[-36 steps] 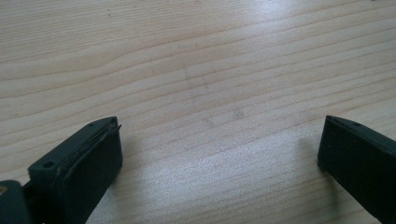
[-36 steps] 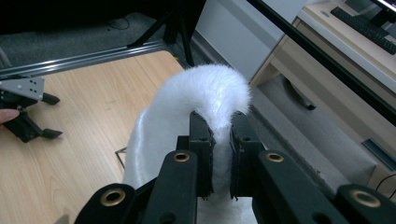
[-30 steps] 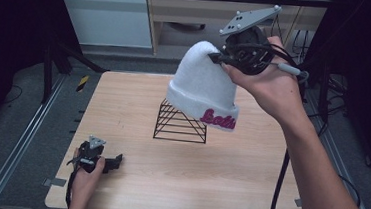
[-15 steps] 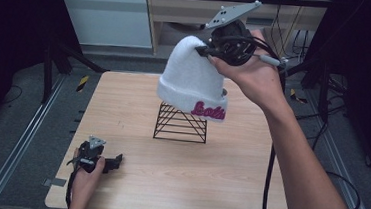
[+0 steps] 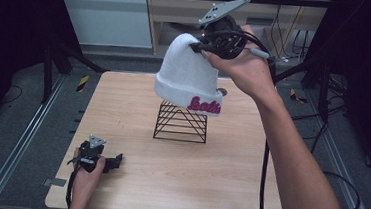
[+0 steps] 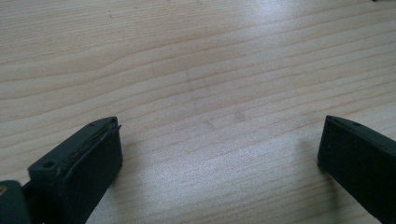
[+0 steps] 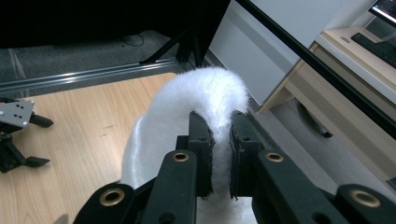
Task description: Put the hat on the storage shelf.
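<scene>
A white knit beanie [image 5: 188, 77] with pink lettering on its cuff hangs in the air, its cuff just over the top of a black wire pyramid stand [image 5: 181, 121]. My right gripper [image 5: 203, 46] is shut on the beanie's crown, raised above the table. In the right gripper view the two black pads pinch a fold of the white beanie [image 7: 205, 93]; the right gripper [image 7: 222, 154] looks down along it. My left gripper [image 5: 111, 160] rests on the table near the front left corner. In the left gripper view its jaws stand wide apart over bare wood, the left gripper [image 6: 219, 149] open and empty.
The wooden table [image 5: 249, 159] has bare room around the stand. A small round mark [image 5: 222, 92] lies behind the stand. Metal rails [image 5: 14, 151] run along the table's left side, and cabinets and cables stand beyond the far edge.
My right hand has carried the beanie leftward and slightly down, so its cuff now hangs over the stand's top. The left gripper has stayed in place.
</scene>
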`<state>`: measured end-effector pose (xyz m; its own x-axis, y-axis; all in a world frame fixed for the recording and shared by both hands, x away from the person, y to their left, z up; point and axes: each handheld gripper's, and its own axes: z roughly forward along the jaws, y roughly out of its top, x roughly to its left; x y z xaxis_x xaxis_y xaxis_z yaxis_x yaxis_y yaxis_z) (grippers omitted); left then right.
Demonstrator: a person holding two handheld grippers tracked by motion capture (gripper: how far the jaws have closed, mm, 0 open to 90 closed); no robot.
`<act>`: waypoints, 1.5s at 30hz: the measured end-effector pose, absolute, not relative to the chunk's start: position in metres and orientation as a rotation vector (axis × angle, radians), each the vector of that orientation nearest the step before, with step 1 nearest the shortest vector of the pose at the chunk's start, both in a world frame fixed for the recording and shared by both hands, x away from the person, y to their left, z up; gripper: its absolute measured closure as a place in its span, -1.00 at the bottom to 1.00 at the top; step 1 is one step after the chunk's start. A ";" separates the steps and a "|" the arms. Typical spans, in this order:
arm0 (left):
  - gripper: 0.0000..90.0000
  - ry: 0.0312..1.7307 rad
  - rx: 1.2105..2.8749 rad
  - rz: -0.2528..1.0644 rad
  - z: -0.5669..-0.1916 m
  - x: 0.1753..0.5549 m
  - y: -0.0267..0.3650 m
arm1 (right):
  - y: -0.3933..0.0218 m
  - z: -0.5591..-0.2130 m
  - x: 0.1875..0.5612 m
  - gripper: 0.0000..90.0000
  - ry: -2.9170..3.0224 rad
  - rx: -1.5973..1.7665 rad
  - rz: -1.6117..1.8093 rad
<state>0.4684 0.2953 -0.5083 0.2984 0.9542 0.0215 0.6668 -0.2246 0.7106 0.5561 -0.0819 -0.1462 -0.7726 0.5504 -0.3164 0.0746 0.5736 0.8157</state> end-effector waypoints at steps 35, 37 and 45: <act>-1.00 1.443 1.972 0.626 -0.508 0.469 0.295 | -0.061 -0.204 0.584 0.82 2.378 0.482 1.134; -1.00 1.443 1.972 0.626 -0.508 0.469 0.295 | -0.062 -0.206 0.584 0.82 2.381 0.482 1.139; -1.00 1.443 1.970 0.627 -0.508 0.469 0.295 | -0.058 -0.213 0.583 0.82 2.400 0.478 1.130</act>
<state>0.4694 0.2949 -0.5084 0.2939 0.9556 0.0199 0.6664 -0.2198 0.7124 0.5834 -0.0583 -0.2126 -0.8422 0.4815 -0.2427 0.1195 0.6056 0.7868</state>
